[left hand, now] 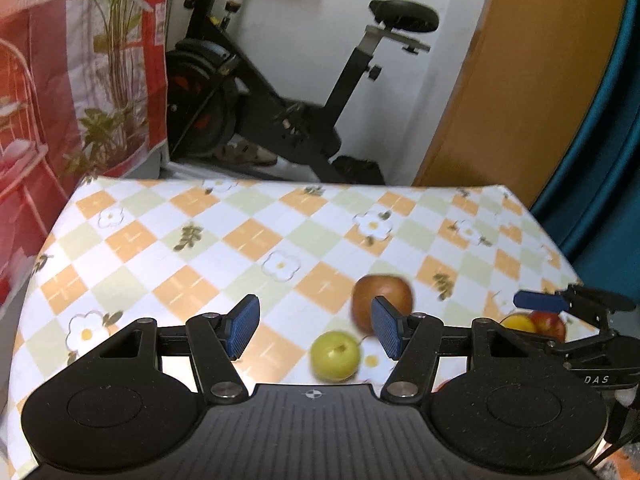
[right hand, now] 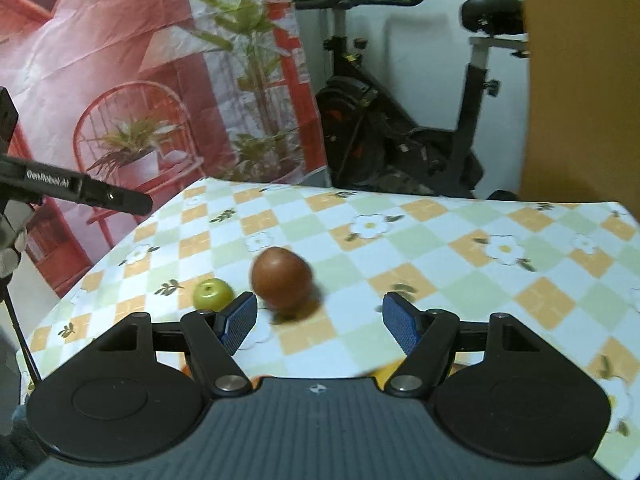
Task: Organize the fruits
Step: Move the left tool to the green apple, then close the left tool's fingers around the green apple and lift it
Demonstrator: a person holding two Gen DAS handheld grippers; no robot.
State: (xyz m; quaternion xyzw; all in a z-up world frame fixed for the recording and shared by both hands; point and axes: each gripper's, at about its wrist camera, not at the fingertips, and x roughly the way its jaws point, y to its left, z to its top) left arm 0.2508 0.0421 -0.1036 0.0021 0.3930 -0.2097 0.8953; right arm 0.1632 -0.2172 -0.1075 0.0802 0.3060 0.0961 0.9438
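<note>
Backdrop (right hand: 120, 60), red with printed plants, hangs behind the table; we note an exercise bike (left hand: 280, 92) against the white wall beside it. Table (left hand: 200, 248) carries a checked cloth in orange, green and white with flowers. On it, near the front edge, we see a brown fruit (right hand: 282, 276), blurred, with a green apple (right hand: 213, 294) just to its left and apart from it. In the left wrist view a red apple (left hand: 550, 325) and a yellow fruit (left hand: 518, 323) lie touching at the right, partly hidden. Left gripper (left hand: 314, 330) hangs above the table, jaws about half apart, holding nothing; the green apple shows in the gap but below it. Right gripper (right hand: 318, 322) likewise stands half open and empty, the brown fruit beyond its left finger.
</note>
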